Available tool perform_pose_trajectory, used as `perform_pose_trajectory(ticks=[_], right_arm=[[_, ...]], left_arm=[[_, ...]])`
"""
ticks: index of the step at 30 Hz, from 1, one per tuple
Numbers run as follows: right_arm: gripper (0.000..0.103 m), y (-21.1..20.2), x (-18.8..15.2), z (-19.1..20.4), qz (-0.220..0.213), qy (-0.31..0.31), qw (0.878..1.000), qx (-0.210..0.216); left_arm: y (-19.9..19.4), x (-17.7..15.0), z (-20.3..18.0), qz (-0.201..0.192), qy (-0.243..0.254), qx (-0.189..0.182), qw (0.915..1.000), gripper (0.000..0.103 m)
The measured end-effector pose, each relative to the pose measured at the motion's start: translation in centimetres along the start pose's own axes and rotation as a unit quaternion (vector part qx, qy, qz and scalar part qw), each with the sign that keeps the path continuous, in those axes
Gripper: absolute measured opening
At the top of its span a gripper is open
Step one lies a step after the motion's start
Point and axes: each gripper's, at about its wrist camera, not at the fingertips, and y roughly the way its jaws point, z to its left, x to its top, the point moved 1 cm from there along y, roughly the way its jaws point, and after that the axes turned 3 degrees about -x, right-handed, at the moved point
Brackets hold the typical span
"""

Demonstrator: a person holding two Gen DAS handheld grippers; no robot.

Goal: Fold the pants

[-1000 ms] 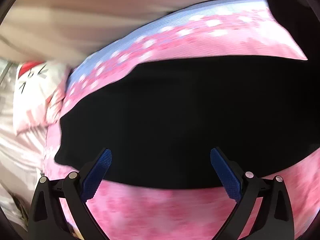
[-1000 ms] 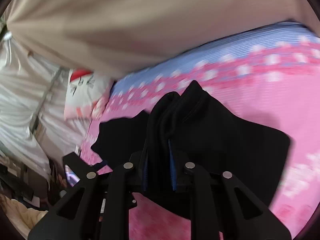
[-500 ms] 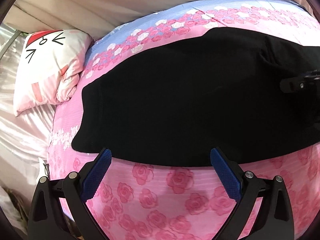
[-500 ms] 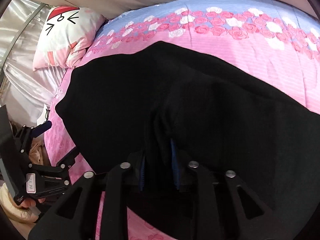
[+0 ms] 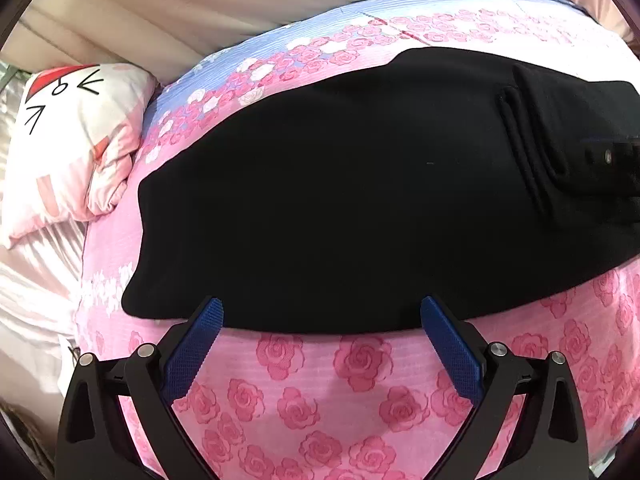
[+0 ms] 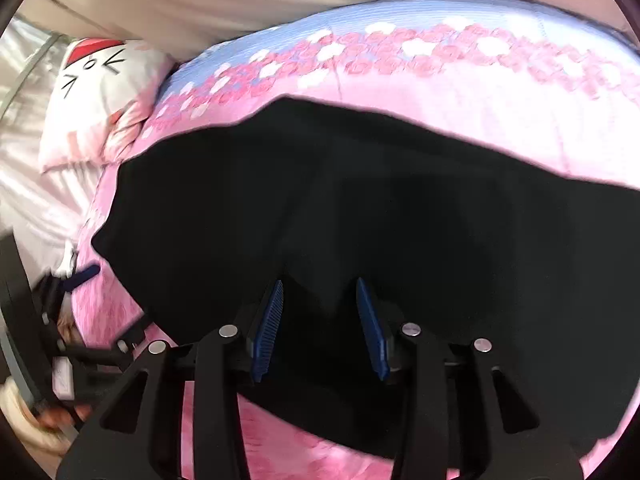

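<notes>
Black pants (image 5: 340, 200) lie flat across the rose-print bed (image 5: 320, 392), filling mid-frame. Left gripper (image 5: 322, 312): jaws wide apart, at the near hem. Right gripper (image 6: 320, 284): jaws parted over the fabric, gripping nothing.

Pink bedspread (image 5: 320, 380), rose print, covers the bed from 3 through 6 to 8 o'clock in the left wrist view; roses sharp at 6 o'clock. Same spread in the right wrist view (image 6: 460, 112), blurred.

Pale blue band (image 5: 360, 20) of the spread runs along its far edge, 11 to 1 o'clock, bordered by a row of pink and white roses.

Cat-face pillow (image 5: 76, 140), white and pink with a red patch and black whisker marks, at 9 to 10 o'clock, touching the spread's edge; also in the right wrist view (image 6: 100, 96) at 10 o'clock.

Beige curtain (image 5: 180, 4), folded, at 11 to 12 o'clock behind the bed.

Shiny pale pink sheet (image 5: 32, 280) at 8 to 9 o'clock below the pillow.
</notes>
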Motion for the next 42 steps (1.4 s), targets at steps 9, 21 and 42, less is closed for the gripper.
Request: perform_pose_trajectory(ticks=[9, 21, 42], right_arm=[[0.067, 6.1, 2.6, 24.5, 0.01, -0.303, 0.953, 0.021], [0.082, 18.5, -3.9, 37.0, 0.016, -0.463, 0.884, -0.062], [0.016, -7.8, 2.2, 1.2, -0.125, 0.155, 0.979, 0.047]], left_arm=[[-1.6, -5.3, 5.0, -0.02, -0.056, -0.024, 0.9979, 0.098], [-2.2, -13.6, 13.6, 0.019, -0.179, 0.039, 0.9828, 0.098], [-4.5, -0.3, 8.2, -0.091, -0.043, 0.007, 0.9949, 0.098]])
